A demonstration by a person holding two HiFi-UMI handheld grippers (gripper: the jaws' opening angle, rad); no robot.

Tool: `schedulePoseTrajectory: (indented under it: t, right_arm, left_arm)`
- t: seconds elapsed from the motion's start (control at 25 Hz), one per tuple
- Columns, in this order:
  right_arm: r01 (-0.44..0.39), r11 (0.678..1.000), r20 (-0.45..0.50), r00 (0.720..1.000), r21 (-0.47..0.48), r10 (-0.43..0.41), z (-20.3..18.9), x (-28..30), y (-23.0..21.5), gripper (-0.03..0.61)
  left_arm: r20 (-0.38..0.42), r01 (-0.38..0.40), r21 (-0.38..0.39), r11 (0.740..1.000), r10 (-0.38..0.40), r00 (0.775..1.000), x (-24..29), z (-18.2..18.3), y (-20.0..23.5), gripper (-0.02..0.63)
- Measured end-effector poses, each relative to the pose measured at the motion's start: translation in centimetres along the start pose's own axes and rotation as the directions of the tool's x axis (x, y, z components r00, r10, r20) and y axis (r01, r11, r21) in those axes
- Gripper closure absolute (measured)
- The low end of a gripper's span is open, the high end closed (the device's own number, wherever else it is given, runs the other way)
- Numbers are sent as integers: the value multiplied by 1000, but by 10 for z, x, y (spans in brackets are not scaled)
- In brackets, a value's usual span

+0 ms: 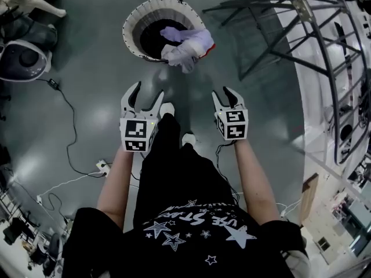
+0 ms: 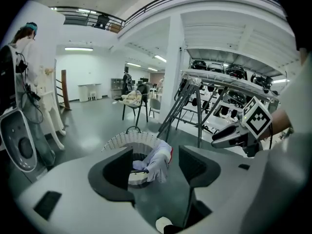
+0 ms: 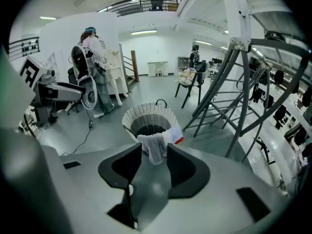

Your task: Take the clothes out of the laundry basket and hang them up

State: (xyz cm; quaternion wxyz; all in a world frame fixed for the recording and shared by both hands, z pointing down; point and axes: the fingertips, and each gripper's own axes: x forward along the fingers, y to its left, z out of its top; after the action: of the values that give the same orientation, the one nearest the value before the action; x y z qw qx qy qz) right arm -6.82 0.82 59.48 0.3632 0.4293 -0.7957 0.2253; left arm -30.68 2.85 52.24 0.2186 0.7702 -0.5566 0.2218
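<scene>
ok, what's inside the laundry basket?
A pale garment with a red edge hangs over the laundry basket rim. Behind it the inside looks dark; anything under the garment is covered.

White laundry basket (image 1: 130,29); lilac-white clothes (image 1: 188,45); grey floor (image 1: 87,91)

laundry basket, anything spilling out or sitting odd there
Yes. A pale garment is draped over the rim of the laundry basket on the person's side. It hangs down the outside instead of lying inside, with a red edge showing. The basket itself stands upright.
</scene>
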Motion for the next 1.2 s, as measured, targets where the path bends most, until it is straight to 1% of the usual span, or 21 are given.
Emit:
schedulePoseTrajectory:
  t: [0.08,0.24,0.36,0.48,0.6,0.72,0.84,1.0,1.2]
  right_arm:
    - [24,1000,-21,1000,-8,-24,3,25,-2,410]
    - [59,998,-72,996,-31,-61,-5,72,-3,419]
    - [57,997,-110,992,-61,-63,-17,102,-2,423]
    - [41,996,-125,991,-85,-51,-30,130,-1,425]
    - [24,993,-131,991,-117,-40,-44,153,-5,423]
    - [17,992,-141,989,-124,-35,-59,175,-15,420]
    - [3,991,-165,986,-132,-25,-72,200,-24,417]
    - [-22,984,-177,984,-178,-10,-82,232,-33,416]
    - [-83,962,-197,980,-261,32,-103,279,-37,414]
  left_arm:
    - [-21,24,0,1000,-24,999,17,-10,13,313]
    - [-49,34,-10,999,-34,998,42,-33,34,313]
    - [-75,44,-27,999,-46,996,59,-54,40,313]
    - [-98,47,-53,997,-52,994,77,-76,43,313]
    - [-115,33,-75,997,-41,992,91,-97,41,313]
    - [-132,6,-83,997,-17,991,101,-114,39,313]
    - [-148,-39,-124,991,20,989,109,-131,37,313]
    - [-177,-88,-168,982,58,983,117,-154,30,313]
    - [-207,-103,-197,975,61,976,144,-180,19,313]
